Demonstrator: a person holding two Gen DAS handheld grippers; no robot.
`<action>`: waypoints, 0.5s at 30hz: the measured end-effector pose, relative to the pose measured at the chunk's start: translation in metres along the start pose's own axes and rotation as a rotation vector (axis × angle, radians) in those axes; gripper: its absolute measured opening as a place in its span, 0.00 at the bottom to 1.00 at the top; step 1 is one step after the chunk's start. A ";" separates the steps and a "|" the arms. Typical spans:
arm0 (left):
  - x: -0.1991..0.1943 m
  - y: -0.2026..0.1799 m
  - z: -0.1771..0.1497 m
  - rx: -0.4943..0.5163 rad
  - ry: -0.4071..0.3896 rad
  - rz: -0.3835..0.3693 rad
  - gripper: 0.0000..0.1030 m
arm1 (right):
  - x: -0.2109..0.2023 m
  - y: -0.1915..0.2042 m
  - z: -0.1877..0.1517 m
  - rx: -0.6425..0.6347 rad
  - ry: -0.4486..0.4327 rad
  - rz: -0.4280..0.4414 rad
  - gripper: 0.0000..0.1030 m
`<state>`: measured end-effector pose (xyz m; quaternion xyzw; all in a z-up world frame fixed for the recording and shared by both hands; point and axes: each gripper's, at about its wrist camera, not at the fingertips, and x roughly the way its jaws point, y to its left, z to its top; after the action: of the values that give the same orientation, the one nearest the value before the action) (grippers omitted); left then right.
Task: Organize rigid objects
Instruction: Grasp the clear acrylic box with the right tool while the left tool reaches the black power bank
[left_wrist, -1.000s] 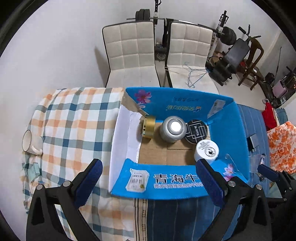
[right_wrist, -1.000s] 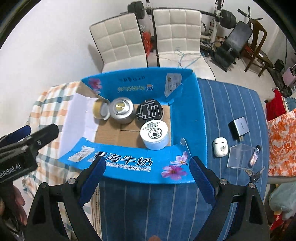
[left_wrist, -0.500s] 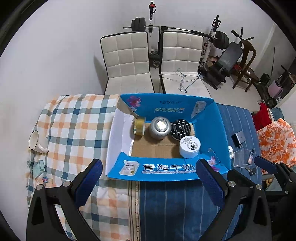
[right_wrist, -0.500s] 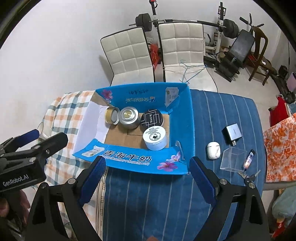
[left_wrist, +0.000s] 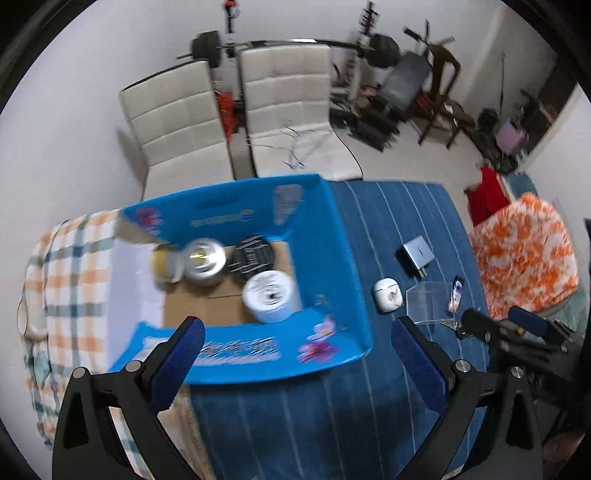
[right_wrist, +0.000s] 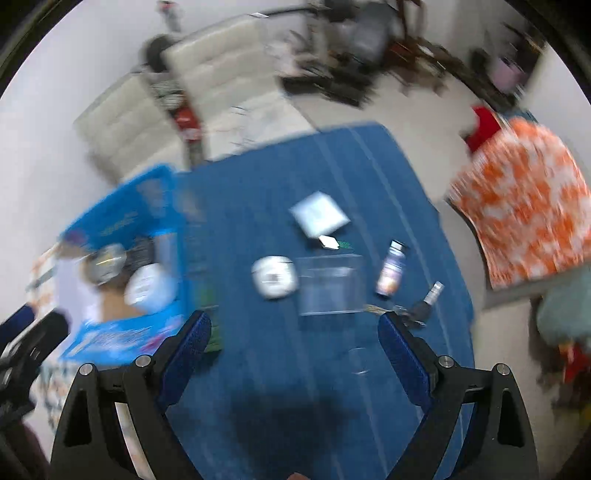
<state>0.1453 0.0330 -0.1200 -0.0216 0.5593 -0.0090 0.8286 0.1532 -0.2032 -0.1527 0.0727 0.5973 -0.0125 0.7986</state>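
Your left claw (left_wrist: 295, 354) hangs empty above the table with its blue-padded fingers wide apart, and your right claw (right_wrist: 293, 343) is likewise spread and holding nothing. Ahead of the left claw, between its fingertips, sits an open blue cardboard box (left_wrist: 347, 273) with pink flowers and white printing too blurred to read; its long axis runs left to right across your view. Inside, on the brown cardboard floor, stand four round tins: a white-lidded one (left_wrist: 269, 295) nearest the claw, then a black one with a white line pattern (left_wrist: 254, 254), a shiny silver one (left_wrist: 204, 261) and a gold one (left_wrist: 165, 263) tipped on its side, all close together. Ahead of the right claw, on the blue striped cloth (right_wrist: 332, 369), lie a white rounded earbud case (right_wrist: 275, 276) touching a clear plastic cube (right_wrist: 330, 286), a small bottle with a purple label (right_wrist: 392, 272) lying with its cap pointing away from you, a flat grey rectangular charger (right_wrist: 318, 214) farther off, and a bunch of keys (right_wrist: 417, 310) just beyond the right fingertip. This view is motion-blurred, so no labels can be read.
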 end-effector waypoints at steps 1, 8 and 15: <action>0.013 -0.012 0.003 0.017 0.015 0.000 1.00 | 0.021 -0.011 0.006 0.024 0.030 -0.018 0.91; 0.089 -0.063 0.020 0.111 0.103 0.067 1.00 | 0.128 -0.032 0.023 0.074 0.189 -0.016 0.91; 0.120 -0.083 0.039 0.137 0.138 0.091 1.00 | 0.164 -0.046 0.022 0.106 0.253 0.012 0.67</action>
<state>0.2277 -0.0541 -0.2129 0.0615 0.6136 -0.0109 0.7872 0.2159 -0.2404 -0.3082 0.1194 0.6913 -0.0298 0.7120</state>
